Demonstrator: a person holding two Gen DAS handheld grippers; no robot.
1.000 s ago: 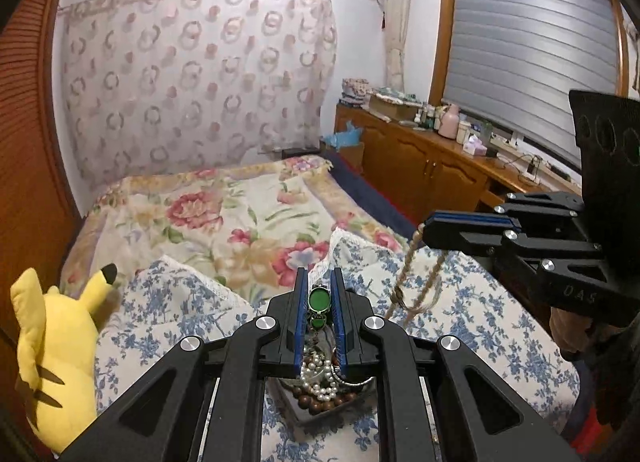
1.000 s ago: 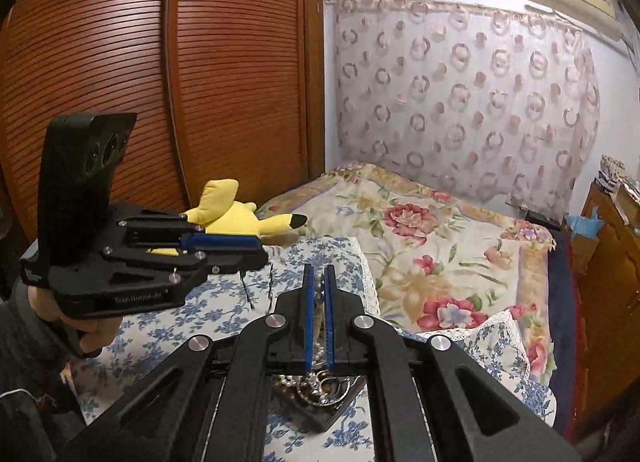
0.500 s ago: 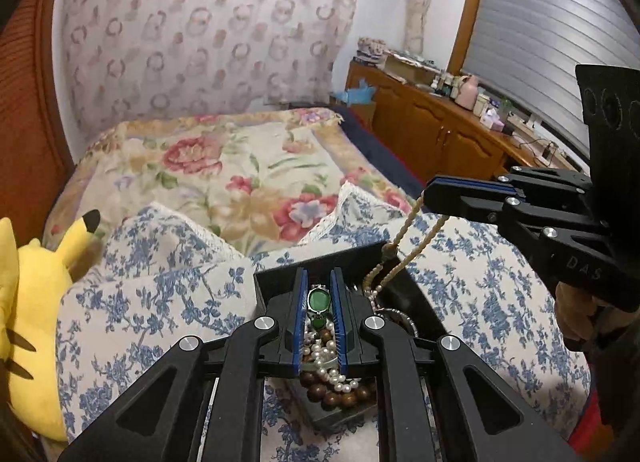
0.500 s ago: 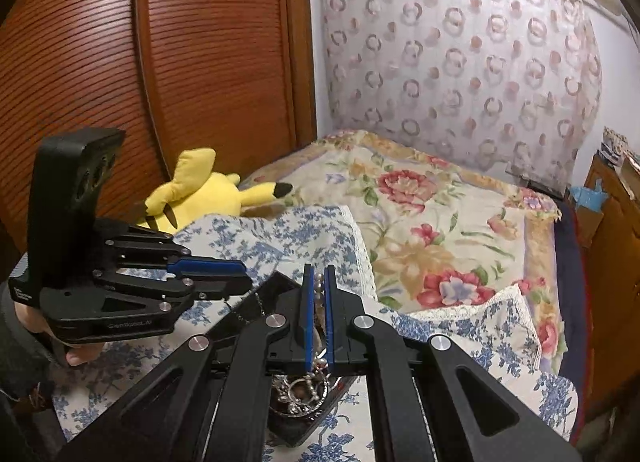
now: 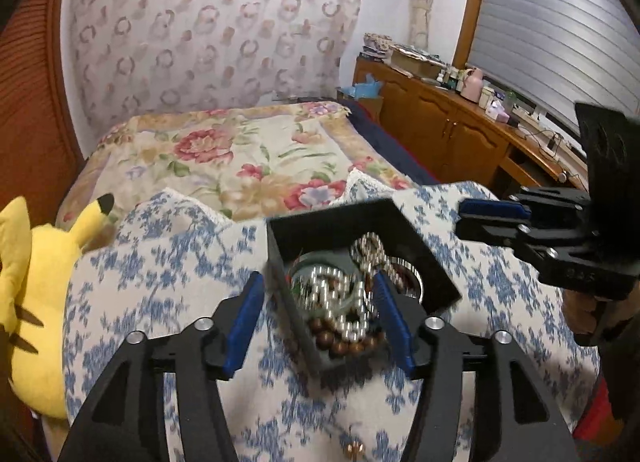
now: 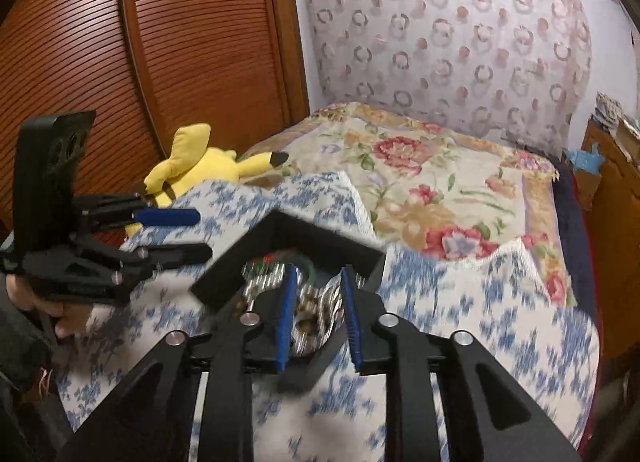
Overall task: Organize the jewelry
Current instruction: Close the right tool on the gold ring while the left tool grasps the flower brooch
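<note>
A black open jewelry box (image 5: 404,230) sits on a blue-flowered cloth (image 5: 160,302). It holds a heap of pearl strands, brown wooden beads (image 5: 336,342) and silver pieces. My left gripper (image 5: 320,294) is open and empty, its fingers spread over the box's near corner. My right gripper (image 6: 316,282) is open and empty above the box (image 6: 288,230), over silver jewelry (image 6: 316,314). The right gripper also shows at the right of the left wrist view (image 5: 492,218), and the left gripper at the left of the right wrist view (image 6: 176,234).
A yellow plush toy (image 5: 36,294) lies at the cloth's left edge. A floral bedspread (image 5: 248,158) stretches beyond. A small gold piece (image 5: 354,449) lies on the cloth in front of the box. A wooden cabinet (image 5: 448,130) runs along the right, a slatted wardrobe (image 6: 180,42) on the left.
Both grippers have opened and let their jewelry drop into the box: the left released the green-stone piece, the right the beaded necklace. Both have come down closer over the box.
</note>
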